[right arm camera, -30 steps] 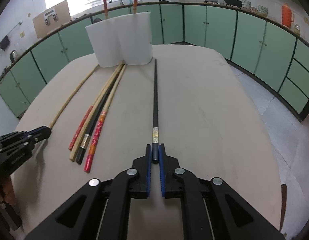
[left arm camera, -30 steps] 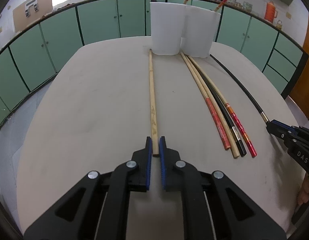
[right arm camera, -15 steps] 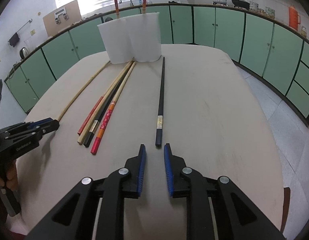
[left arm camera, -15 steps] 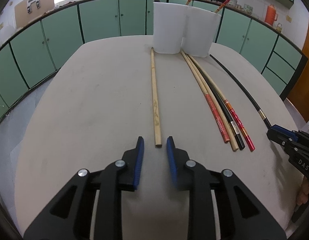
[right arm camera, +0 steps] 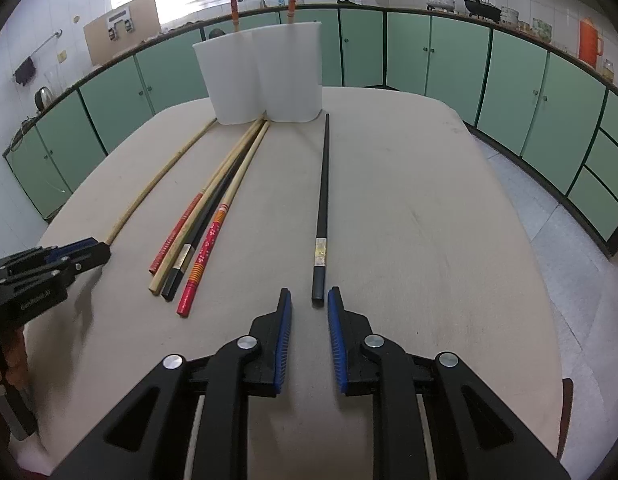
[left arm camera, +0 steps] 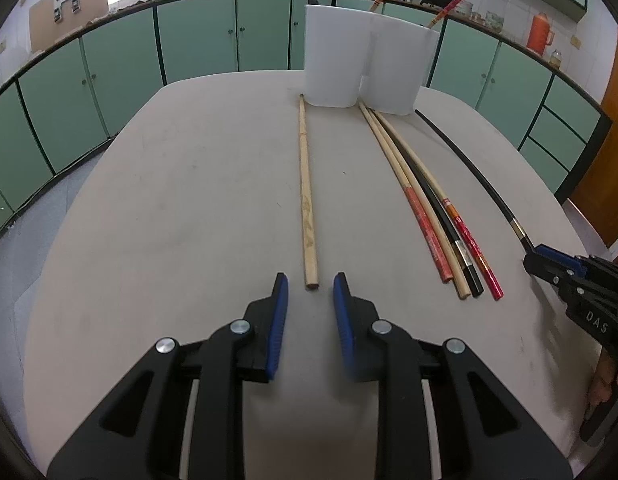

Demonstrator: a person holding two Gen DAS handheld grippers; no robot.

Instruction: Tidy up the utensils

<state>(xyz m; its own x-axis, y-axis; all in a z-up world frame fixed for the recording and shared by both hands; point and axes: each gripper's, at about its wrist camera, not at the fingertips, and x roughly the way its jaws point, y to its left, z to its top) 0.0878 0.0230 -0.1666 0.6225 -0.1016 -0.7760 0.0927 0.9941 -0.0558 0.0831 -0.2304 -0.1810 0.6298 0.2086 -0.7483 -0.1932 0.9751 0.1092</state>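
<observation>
A plain wooden chopstick (left arm camera: 307, 196) lies on the table, its near end just in front of my open, empty left gripper (left arm camera: 309, 282). A black chopstick (right arm camera: 322, 208) lies with its near end between the tips of my open, empty right gripper (right arm camera: 308, 298). Several chopsticks in a bundle (left arm camera: 437, 216), red, wood and black, lie between the two; the bundle also shows in the right wrist view (right arm camera: 205, 224). Two white holders (left arm camera: 365, 66) stand at the far end, each with a red-tipped chopstick upright in it; they also show in the right wrist view (right arm camera: 265, 72).
The beige table (left arm camera: 169, 200) has rounded edges. Green cabinets (left arm camera: 197, 36) ring the room. An orange flask (left arm camera: 539, 34) and pots stand on the back counter. The right gripper shows at the right edge of the left wrist view (left arm camera: 549, 266).
Both grippers were shut on the near ends of their chopsticks. They have opened, let the chopsticks lie on the table, and drawn back a little.
</observation>
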